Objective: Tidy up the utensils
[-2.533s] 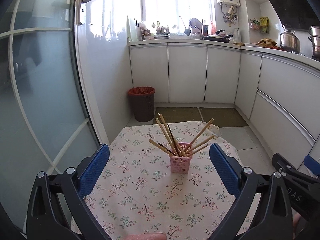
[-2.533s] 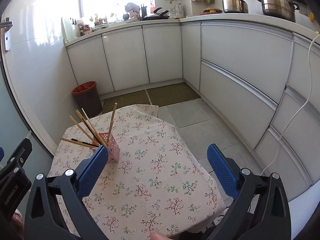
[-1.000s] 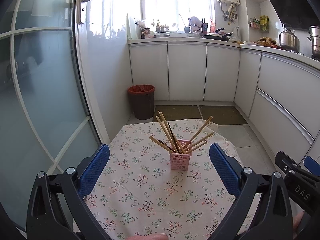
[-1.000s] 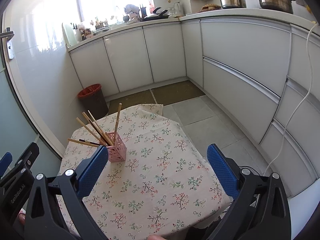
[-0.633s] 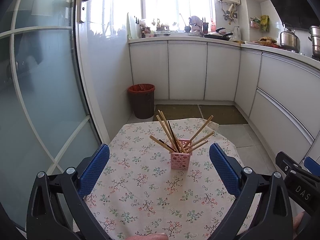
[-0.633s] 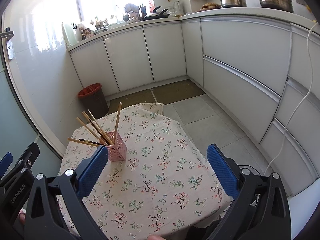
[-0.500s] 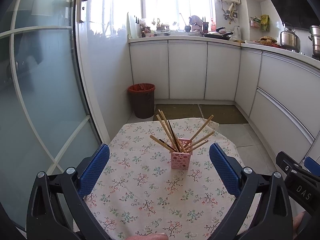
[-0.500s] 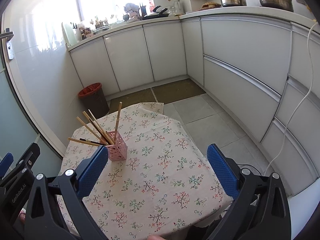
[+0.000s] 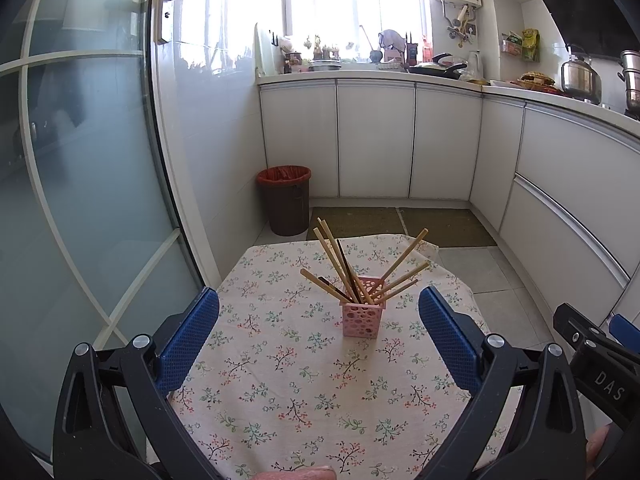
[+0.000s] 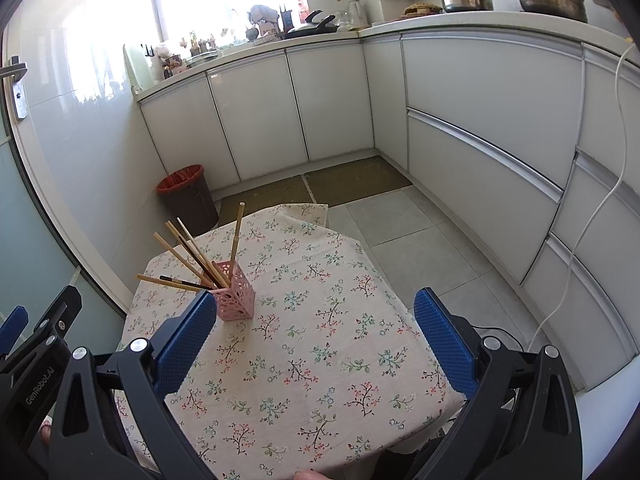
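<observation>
A pink perforated holder (image 9: 361,318) stands upright on the floral tablecloth (image 9: 288,380) and holds several wooden chopsticks (image 9: 340,262) fanned outward. The holder (image 10: 235,296) also shows at the left of the right wrist view, with chopsticks (image 10: 192,256) leaning left. My left gripper (image 9: 319,320) is open and empty, held back from the holder above the table's near side. My right gripper (image 10: 316,320) is open and empty, to the right of the holder, over the tablecloth (image 10: 320,340).
A brown bin with a red liner (image 9: 285,204) stands on the floor beyond the table. A glass door (image 9: 80,200) is at the left. White cabinets (image 10: 480,120) line the back and right. A white cable (image 10: 592,216) hangs at the right.
Both grippers have drawn back and up a little from the table, so the holder looks smaller and farther. Both stay open and empty.
</observation>
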`<state>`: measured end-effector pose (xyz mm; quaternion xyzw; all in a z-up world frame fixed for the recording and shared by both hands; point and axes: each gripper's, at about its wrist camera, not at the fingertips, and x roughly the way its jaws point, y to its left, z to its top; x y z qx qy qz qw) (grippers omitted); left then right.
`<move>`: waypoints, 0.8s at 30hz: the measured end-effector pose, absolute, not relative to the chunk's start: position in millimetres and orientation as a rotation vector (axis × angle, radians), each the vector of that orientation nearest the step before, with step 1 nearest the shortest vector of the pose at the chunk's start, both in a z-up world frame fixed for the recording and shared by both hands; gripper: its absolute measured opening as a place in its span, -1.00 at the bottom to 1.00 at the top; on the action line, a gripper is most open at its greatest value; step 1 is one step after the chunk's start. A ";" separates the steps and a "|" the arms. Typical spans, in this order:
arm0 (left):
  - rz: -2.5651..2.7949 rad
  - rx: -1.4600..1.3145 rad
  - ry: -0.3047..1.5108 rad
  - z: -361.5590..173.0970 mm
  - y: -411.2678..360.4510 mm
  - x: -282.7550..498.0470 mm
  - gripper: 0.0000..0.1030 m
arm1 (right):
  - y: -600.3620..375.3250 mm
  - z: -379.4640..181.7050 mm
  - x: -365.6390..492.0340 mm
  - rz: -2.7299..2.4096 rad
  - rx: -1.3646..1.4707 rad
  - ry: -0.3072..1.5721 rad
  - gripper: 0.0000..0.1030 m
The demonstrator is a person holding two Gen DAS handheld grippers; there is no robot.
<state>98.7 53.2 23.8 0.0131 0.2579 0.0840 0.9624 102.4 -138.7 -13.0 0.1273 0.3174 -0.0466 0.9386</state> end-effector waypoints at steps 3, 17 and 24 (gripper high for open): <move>0.172 0.027 0.523 23.6 53.5 98.6 0.86 | -138.6 -14.6 102.5 -0.094 0.261 0.652 0.87; 0.172 0.025 0.529 20.0 55.0 99.0 0.86 | -137.9 -15.5 103.5 -0.091 0.263 0.663 0.87; 0.174 0.027 0.532 18.5 55.2 99.4 0.86 | -138.5 -16.0 104.3 -0.088 0.265 0.668 0.87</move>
